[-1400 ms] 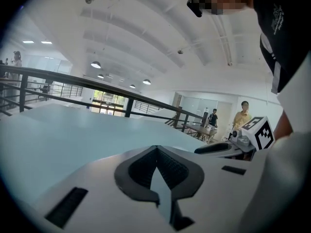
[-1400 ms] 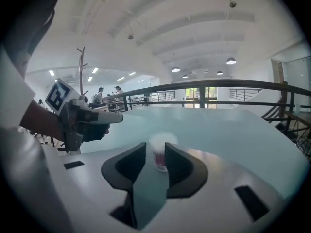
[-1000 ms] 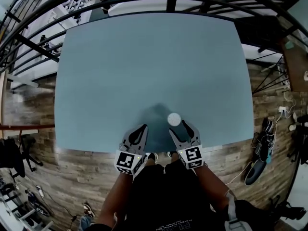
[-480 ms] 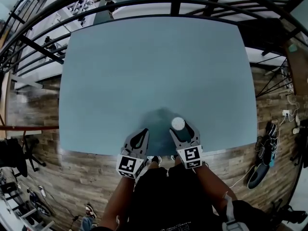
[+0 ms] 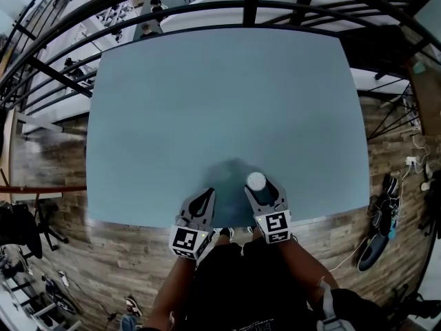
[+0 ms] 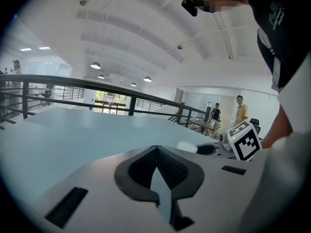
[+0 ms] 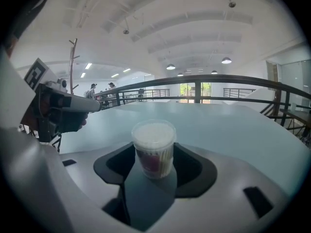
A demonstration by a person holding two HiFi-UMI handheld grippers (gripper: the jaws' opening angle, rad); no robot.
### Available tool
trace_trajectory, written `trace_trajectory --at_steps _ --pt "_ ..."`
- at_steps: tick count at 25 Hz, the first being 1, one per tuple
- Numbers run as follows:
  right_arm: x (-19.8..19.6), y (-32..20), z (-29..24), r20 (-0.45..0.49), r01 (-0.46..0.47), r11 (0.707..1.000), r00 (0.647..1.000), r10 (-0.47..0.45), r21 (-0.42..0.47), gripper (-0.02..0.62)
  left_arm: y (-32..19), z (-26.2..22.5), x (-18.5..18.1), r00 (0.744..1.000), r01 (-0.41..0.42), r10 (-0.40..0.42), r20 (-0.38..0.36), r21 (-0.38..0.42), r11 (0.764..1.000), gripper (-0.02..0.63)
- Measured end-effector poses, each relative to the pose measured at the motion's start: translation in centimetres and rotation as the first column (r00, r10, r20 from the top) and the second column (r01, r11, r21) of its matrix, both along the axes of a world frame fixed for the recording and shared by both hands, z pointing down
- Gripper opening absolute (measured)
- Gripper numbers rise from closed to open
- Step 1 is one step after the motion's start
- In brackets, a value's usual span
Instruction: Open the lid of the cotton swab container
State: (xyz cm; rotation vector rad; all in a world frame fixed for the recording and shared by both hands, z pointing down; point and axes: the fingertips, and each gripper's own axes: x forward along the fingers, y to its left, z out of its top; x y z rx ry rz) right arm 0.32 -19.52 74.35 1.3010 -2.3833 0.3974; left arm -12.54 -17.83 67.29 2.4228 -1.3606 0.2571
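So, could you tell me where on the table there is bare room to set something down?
Nearly the whole table is bare: the far half up to the railing, and the left and right sides. Only the middle of the near edge is crowded, where the right gripper holds the container beside the shut left gripper.

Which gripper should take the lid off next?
Left, probably. The right gripper is clamped on the cotton swab container and must steady it. The left gripper is shut on nothing, close beside it, free to reach the lid.
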Motion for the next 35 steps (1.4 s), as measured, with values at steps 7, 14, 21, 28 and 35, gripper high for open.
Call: trace_trajectory --at_steps 7,14,21,28,35 --pt "-0.5 0.1 -0.4 0.012 0.006 1.0 1.0 -0.006 -0.005 0.247 0.1 0.2 0.1 1.0 -0.009 0.009 0.002 0.0 1.0 0.012" --pt "-0.1 0.2 -1.4 0.016 0.04 0.999 0.999 -0.041 0.018 0.244 0.0 -0.4 1.0 1.0 -0.017 0.017 0.004 0.015 1.0 0.012" --pt "-1.8 -0.3 -5.1 0.024 0.112 0.993 0.993 -0.113 0.043 0.241 -0.6 -2.5 0.9 1.0 -0.024 0.023 0.01 0.057 0.998 0.012" --pt "-1.6 -0.7 -9.2 0.019 0.136 0.988 0.99 -0.138 0.075 0.239 -1.8 -6.3 1.7 0.999 -0.043 0.044 -0.01 0.127 0.991 0.012" --pt "-1.5 -1.5 -14.5 0.03 0.159 0.978 0.986 -0.164 0.136 0.238 -3.4 -10.6 2.6 0.998 -0.063 0.066 -0.008 0.228 0.972 0.012"
